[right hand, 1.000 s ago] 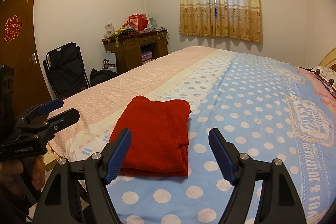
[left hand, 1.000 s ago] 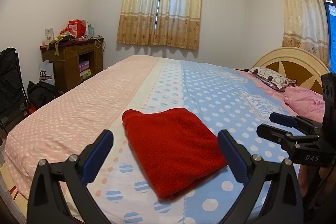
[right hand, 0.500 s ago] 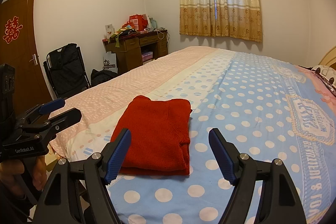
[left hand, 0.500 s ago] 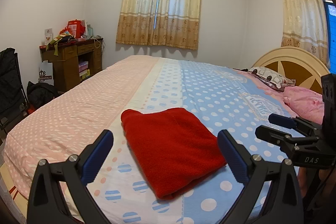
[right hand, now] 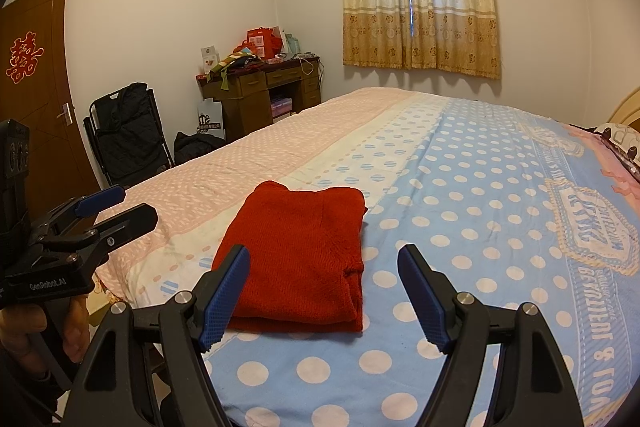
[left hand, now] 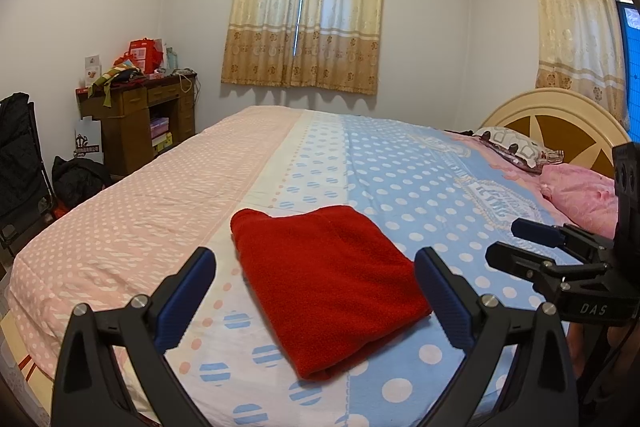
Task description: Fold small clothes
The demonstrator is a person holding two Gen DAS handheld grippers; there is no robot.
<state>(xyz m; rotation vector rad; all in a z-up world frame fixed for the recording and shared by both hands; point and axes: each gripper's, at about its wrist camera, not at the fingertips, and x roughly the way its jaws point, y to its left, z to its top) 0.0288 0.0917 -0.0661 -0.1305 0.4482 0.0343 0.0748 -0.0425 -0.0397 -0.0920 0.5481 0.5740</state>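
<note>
Garment: red knit sweater [left hand: 328,279], folded into a thick rectangle, several layers visible at the near edge, surface flat with a faint crease.
Location: it lies on my bed's polka-dot sheet [right hand: 460,187], near the front edge, straddling the cream stripe and the blue field.
Left gripper [left hand: 316,301]: my jaws are spread wide, empty, hovering just short of the sweater.
Right gripper [right hand: 322,293]: jaws likewise spread, nothing between the blue pads [right hand: 226,293], not touching the cloth.
Background: pink pillow [left hand: 580,193] by the headboard, cluttered wooden desk [right hand: 260,95] against the wall.
</note>
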